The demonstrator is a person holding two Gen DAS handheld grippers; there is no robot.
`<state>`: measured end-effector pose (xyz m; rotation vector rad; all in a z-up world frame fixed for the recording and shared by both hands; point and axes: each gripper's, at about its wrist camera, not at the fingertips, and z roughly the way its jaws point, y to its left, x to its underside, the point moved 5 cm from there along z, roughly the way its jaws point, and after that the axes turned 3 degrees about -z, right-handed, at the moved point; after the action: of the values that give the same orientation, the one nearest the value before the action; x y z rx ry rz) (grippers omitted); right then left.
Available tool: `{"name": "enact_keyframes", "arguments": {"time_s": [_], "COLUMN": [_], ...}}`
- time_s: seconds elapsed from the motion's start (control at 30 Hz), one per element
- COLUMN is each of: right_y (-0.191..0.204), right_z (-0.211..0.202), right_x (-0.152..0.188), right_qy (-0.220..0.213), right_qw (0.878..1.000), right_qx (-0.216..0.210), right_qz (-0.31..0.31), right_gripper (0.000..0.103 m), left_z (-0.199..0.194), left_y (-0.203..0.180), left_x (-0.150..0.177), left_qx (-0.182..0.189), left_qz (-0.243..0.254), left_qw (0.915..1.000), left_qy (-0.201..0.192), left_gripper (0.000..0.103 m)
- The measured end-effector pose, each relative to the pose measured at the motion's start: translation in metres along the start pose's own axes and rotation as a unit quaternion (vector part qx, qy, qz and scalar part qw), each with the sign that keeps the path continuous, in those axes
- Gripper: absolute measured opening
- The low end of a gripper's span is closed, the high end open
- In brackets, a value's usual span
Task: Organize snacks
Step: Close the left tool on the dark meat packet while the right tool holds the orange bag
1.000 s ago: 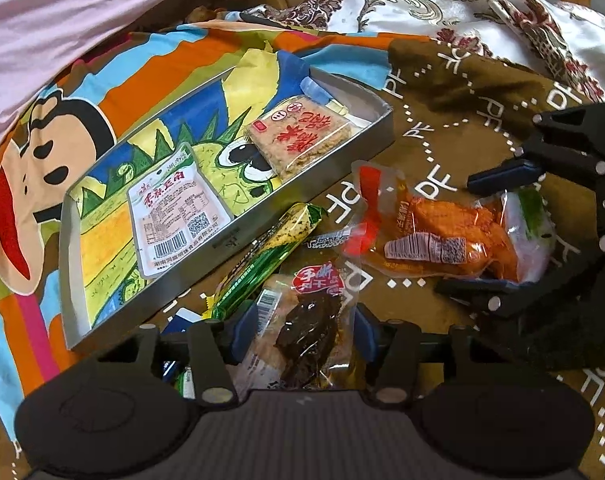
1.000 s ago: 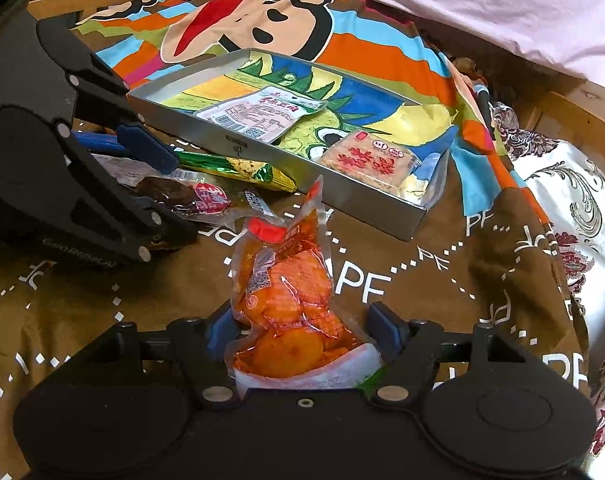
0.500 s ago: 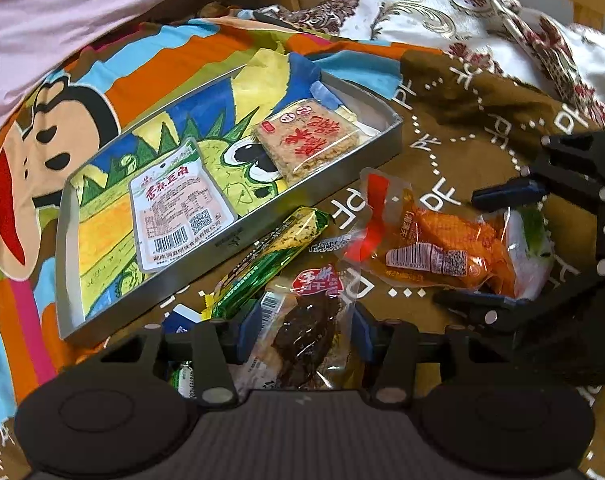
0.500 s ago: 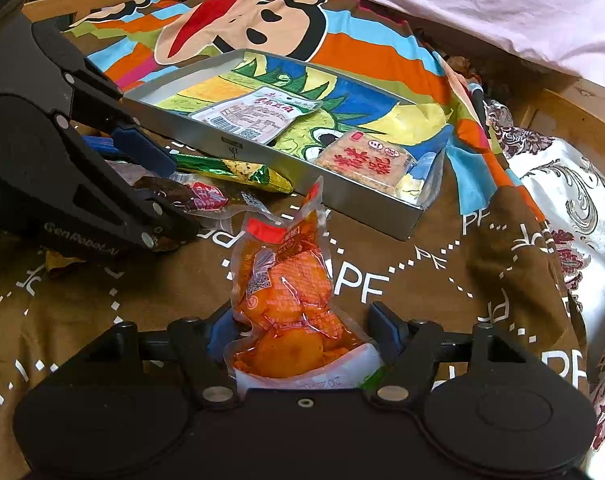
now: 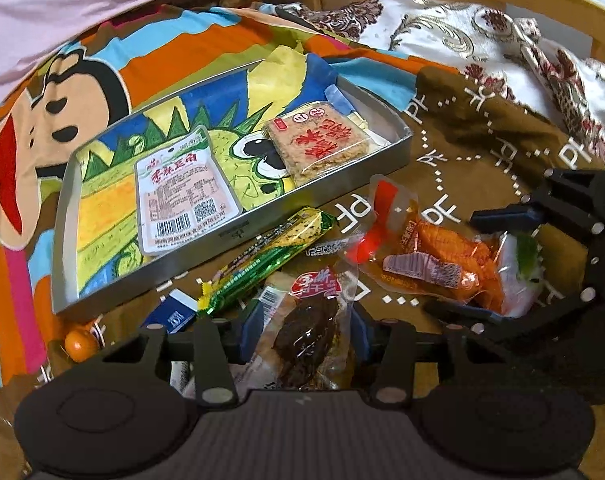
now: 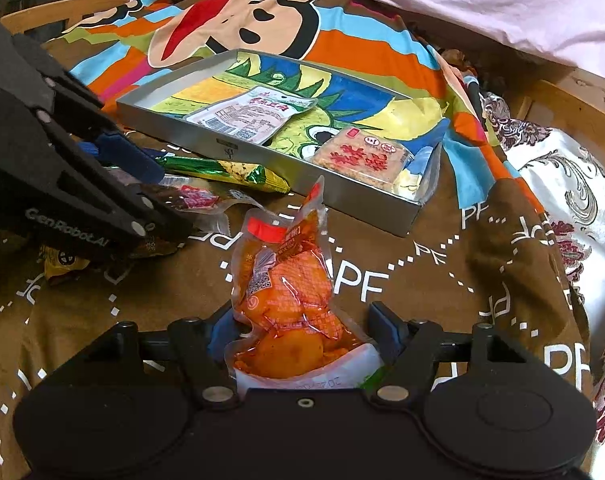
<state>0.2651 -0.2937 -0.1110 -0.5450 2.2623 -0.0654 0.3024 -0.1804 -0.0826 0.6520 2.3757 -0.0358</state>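
Step in hand, as judged: two snacks being picked up at once, for loading into the metal tray (image 5: 238, 236).

Left gripper (image 5: 302, 330): jaws closing around the dark jerky pack (image 5: 308, 336), which lies between the pads on the brown cloth (image 5: 454, 184). Firm pad contact cannot be confirmed; the pack's lower end is hidden behind the gripper body.

Right gripper (image 6: 300, 330): jaws held apart, straddling the orange snack pouch (image 6: 288, 296). A gap is seen beside the right pad, so no clamp is judged yet. The pouch's top stands up, tilted toward the tray.

Already in the tray: a white flat pack (image 5: 184, 192) and a rice cracker block (image 5: 322, 140), apart from each other. Free floor is left between them and at the tray's left end.

Green wrapped bar (image 5: 262, 260) lies just outside the tray's near wall, beside the jerky pack.

Next move, as judged: both closures to be completed, then the packs lifted over the tray wall. The jerky pack's slippery film is likely to need a squeeze on the thick middle.

Hard to read: a blue item (image 5: 170, 312) and a small orange object (image 5: 78, 344) near the tray corner, both partly cut off by the left gripper. Print on all packs is too small.
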Motion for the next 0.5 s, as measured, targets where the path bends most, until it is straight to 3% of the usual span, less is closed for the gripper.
{"name": "enact_keyframes", "arguments": {"time_s": [0.5], "right_y": [-0.001], "right_z": [0.0], "right_x": [0.0], "right_qy": [0.002], "right_qw": [1.0], "right_qx": [0.0], "right_qz": [0.0], "right_gripper": [0.071], "left_z": [-0.007], "left_y": [-0.008], "left_x": [0.014], "left_qx": [0.032], "left_qz": [-0.049], "left_qw": [0.998], "left_qy": [0.025], "left_gripper": [0.039]}}
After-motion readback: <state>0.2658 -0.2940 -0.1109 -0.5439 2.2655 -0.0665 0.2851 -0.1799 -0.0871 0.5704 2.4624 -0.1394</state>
